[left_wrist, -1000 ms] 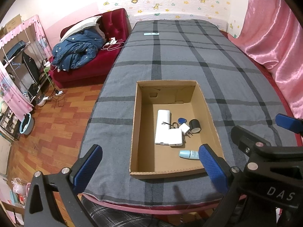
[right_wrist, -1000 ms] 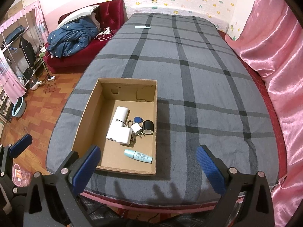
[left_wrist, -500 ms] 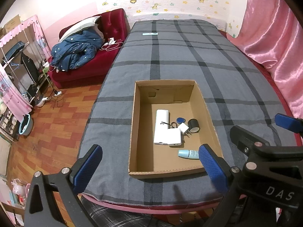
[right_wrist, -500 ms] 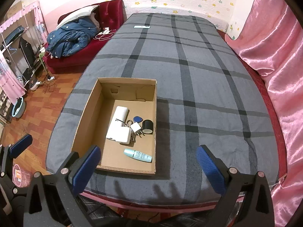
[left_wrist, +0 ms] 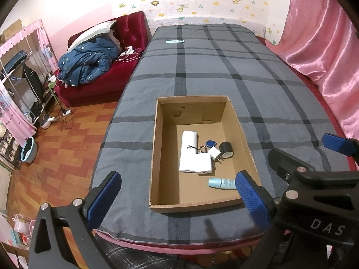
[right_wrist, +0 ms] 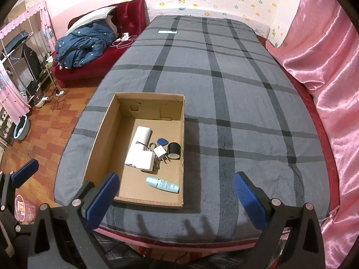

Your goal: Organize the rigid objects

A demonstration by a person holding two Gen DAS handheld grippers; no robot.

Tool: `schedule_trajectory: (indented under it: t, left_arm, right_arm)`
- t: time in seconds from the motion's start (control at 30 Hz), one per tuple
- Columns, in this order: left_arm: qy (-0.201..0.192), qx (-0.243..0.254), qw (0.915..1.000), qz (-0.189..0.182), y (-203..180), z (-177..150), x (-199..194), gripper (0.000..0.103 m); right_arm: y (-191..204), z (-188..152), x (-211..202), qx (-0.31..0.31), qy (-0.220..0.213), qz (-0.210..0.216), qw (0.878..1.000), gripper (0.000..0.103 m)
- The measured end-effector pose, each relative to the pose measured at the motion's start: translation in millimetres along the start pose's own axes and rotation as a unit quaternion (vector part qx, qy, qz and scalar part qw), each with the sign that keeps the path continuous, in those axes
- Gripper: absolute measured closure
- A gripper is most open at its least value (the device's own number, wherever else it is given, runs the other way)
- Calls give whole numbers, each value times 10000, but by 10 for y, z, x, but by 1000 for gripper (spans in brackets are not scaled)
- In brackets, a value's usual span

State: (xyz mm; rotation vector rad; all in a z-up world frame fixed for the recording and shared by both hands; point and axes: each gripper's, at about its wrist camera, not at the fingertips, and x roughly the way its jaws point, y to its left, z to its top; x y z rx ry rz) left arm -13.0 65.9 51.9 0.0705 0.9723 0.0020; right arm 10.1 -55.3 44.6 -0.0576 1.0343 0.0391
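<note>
An open cardboard box [left_wrist: 154, 157] [right_wrist: 101, 134] sits near the front edge of a grey plaid bed. In it lie a white power bank [left_wrist: 189, 150] [right_wrist: 140, 140], a white adapter block [left_wrist: 203, 163] [right_wrist: 143, 160], a small white plug [left_wrist: 215, 153] [right_wrist: 160, 152], a blue key fob [left_wrist: 211, 143] [right_wrist: 162, 142], a black tape roll [left_wrist: 226, 149] [right_wrist: 174, 150] and a light blue tube [left_wrist: 221, 183] [right_wrist: 162, 184]. My left gripper [left_wrist: 179, 199] is open and empty, above the bed's front edge. My right gripper [right_wrist: 176, 198] is open and empty, to the box's right.
A phone [left_wrist: 175, 41] [right_wrist: 167, 32] lies at the bed's far end. A red sofa [left_wrist: 101, 78] with a blue quilt stands left. Pink curtains [right_wrist: 325, 67] hang right. Wood floor [left_wrist: 56, 157] with cables and a blue basin [left_wrist: 29, 150] lies left of the bed.
Both views have shifted very slightly; the box sits a touch further left in the left wrist view. Both grippers stay open and nothing in the box has moved.
</note>
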Motion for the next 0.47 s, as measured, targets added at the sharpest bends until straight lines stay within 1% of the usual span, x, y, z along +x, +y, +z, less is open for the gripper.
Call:
schedule_trajectory:
  t: [0.13,0.27,0.37,0.47]
  left_arm:
    - [0,12,10000,-60,-2,1,-5,0]
    - [-24,3,10000,-46,-8,1,-9,0]
    - [-62,-46,9999,-115,9,-14,-25,0]
    - [-125,-16,9999,-78,2,-14,-56,0]
  right_arm:
    - [1,2,-1,-4,-1,-4,10000,0]
    - [-4,0,-2,-6,-5,0,10000,0]
    - [-10,5,-10,17,-13,18,10000,0]
    - [7,34,-35,47,-32,3,10000,0]
